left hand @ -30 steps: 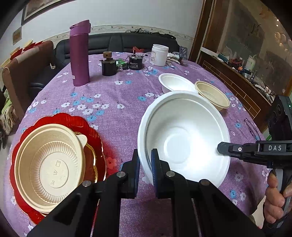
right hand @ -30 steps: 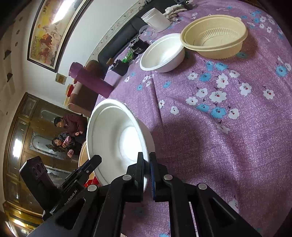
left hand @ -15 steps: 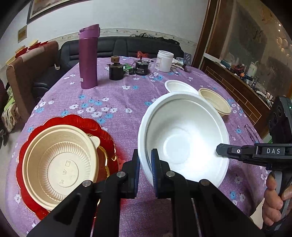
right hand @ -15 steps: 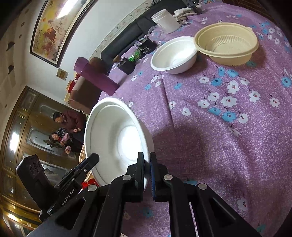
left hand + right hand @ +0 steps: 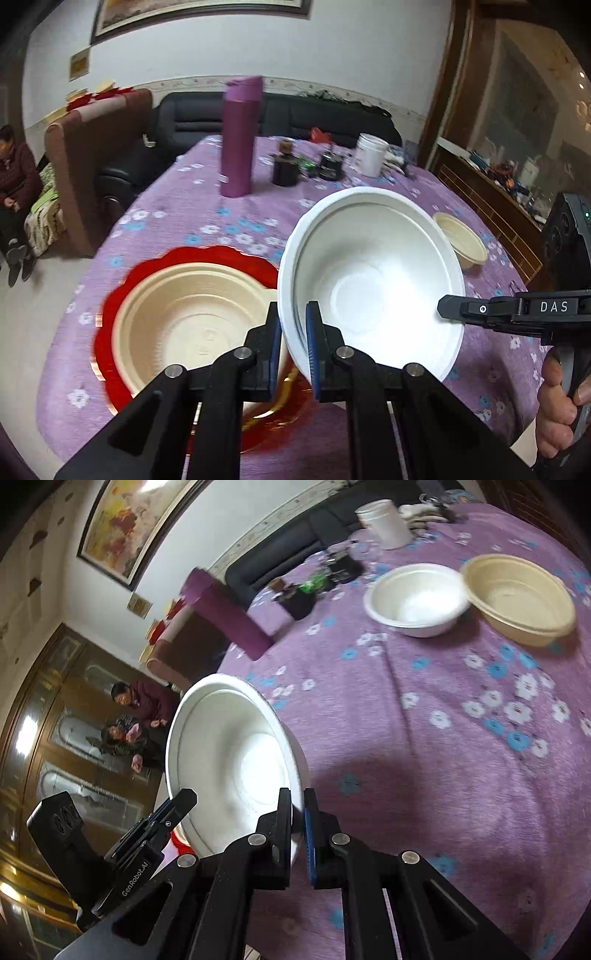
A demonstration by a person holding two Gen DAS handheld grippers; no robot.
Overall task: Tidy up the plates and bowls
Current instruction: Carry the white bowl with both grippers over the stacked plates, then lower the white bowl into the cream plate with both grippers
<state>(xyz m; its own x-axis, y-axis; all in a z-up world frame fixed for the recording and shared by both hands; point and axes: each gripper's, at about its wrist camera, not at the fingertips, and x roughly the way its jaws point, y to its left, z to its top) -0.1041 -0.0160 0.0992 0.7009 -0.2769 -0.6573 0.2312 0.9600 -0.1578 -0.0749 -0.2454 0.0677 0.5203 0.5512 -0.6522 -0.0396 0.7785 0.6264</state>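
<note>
A large white bowl (image 5: 373,273) hangs tilted above the purple flowered table. My left gripper (image 5: 293,345) is shut on its near-left rim, and my right gripper (image 5: 297,827) is shut on the opposite rim of the same white bowl (image 5: 229,760). In the left wrist view the right gripper (image 5: 448,308) shows at the bowl's right edge. Left of the bowl a beige ribbed bowl (image 5: 192,314) rests on a red scalloped plate (image 5: 122,280). A small white bowl (image 5: 417,598) and a second beige bowl (image 5: 517,598) stand side by side further along the table.
A purple flask (image 5: 240,136), a dark jar (image 5: 285,168), small black items and a white tub (image 5: 369,155) stand at the table's far side. A sofa and chair lie beyond, and people sit at the left. A wooden cabinet runs along the right.
Both grippers have carried the white bowl up and leftward, so its left rim now overlaps the beige bowl and red plate. Both grips have held.
</note>
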